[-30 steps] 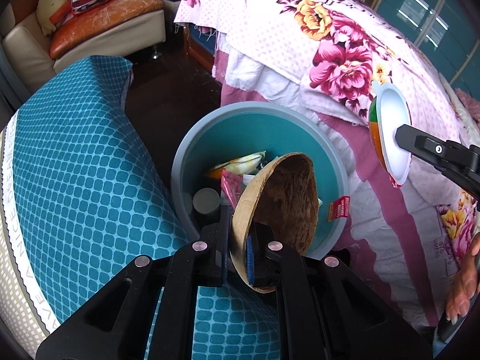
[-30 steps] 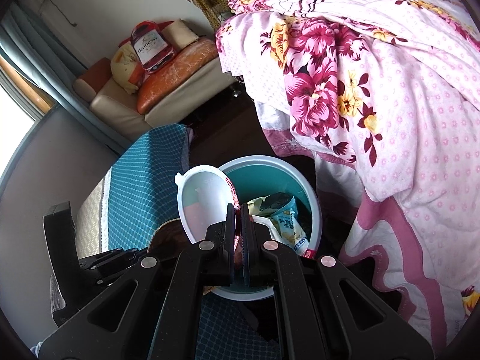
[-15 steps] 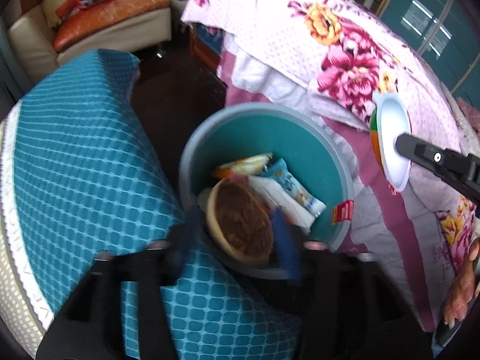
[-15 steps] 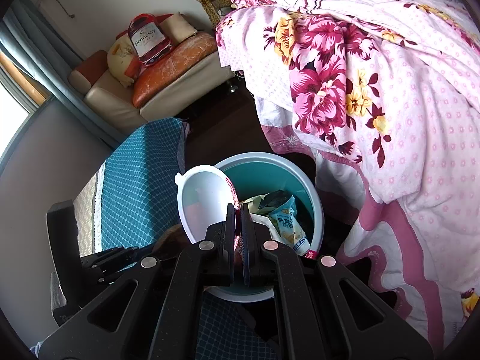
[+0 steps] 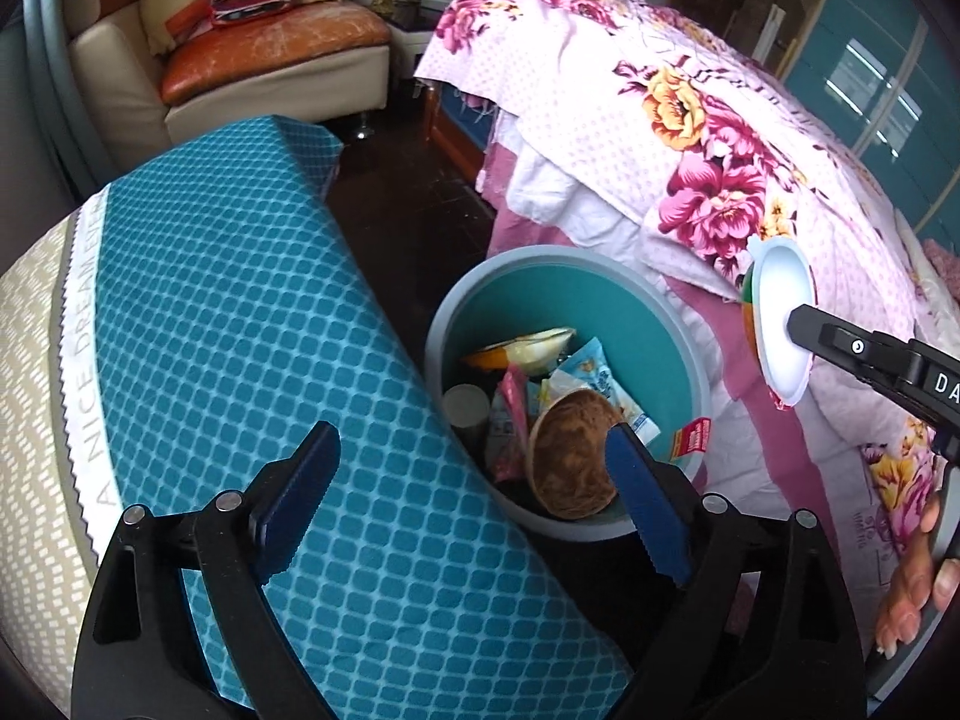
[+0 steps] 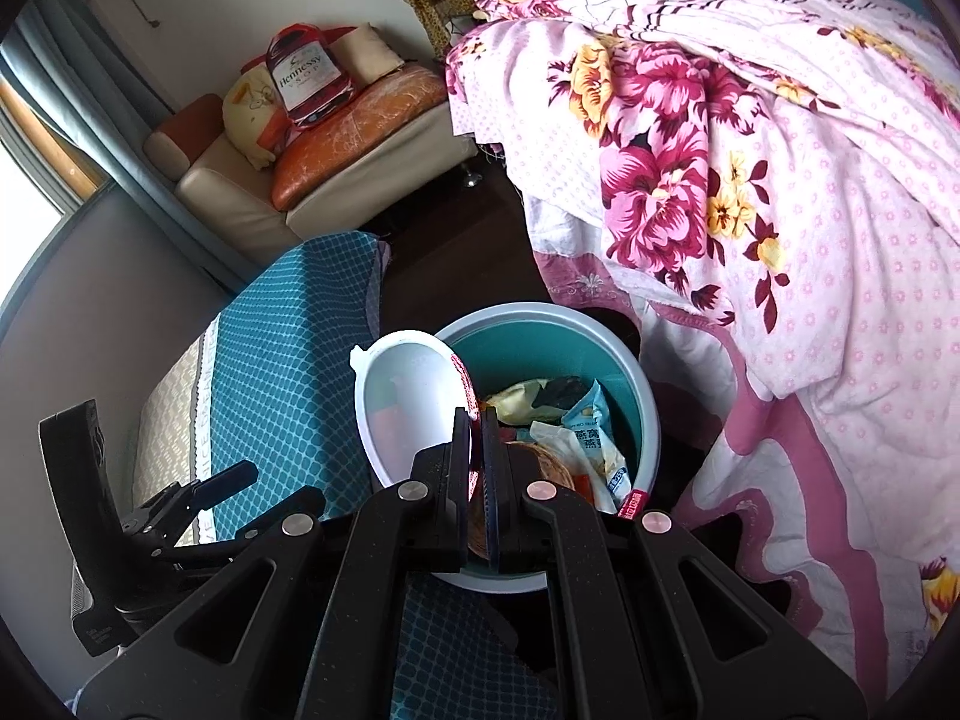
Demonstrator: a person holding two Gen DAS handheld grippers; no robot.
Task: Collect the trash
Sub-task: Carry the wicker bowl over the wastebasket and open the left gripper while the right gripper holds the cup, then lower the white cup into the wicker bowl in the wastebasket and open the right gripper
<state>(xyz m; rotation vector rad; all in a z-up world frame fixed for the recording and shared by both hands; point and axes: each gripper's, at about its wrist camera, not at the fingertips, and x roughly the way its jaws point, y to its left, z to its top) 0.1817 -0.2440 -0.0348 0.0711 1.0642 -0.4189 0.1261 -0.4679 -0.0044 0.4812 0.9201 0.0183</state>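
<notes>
A round teal trash bin (image 5: 678, 324) (image 6: 630, 366) stands on the floor between a blue-covered mattress and a bed. Inside it lie a brown coconut shell (image 5: 570, 462), wrappers and a cup. My left gripper (image 5: 474, 492) hangs over the bin's near rim, its jaws opening wide with nothing between them. My right gripper (image 6: 476, 420) is shut on the rim of a white plastic bowl (image 6: 408, 402) (image 5: 780, 324), held tilted above the bin's left edge. The left gripper (image 6: 222, 483) also shows low in the right wrist view.
A blue patterned mattress (image 5: 240, 330) fills the left side. A bed with a pink floral blanket (image 5: 720, 168) (image 6: 750, 150) rises on the right. A sofa with cushions (image 5: 258, 54) stands at the back. Dark floor lies between. A person's fingers (image 5: 918, 588) show at the right edge.
My left gripper let go of the coconut shell, which dropped into the bin, and its jaws spread wide as it pulled back and up. The right gripper kept holding the bowl in place.
</notes>
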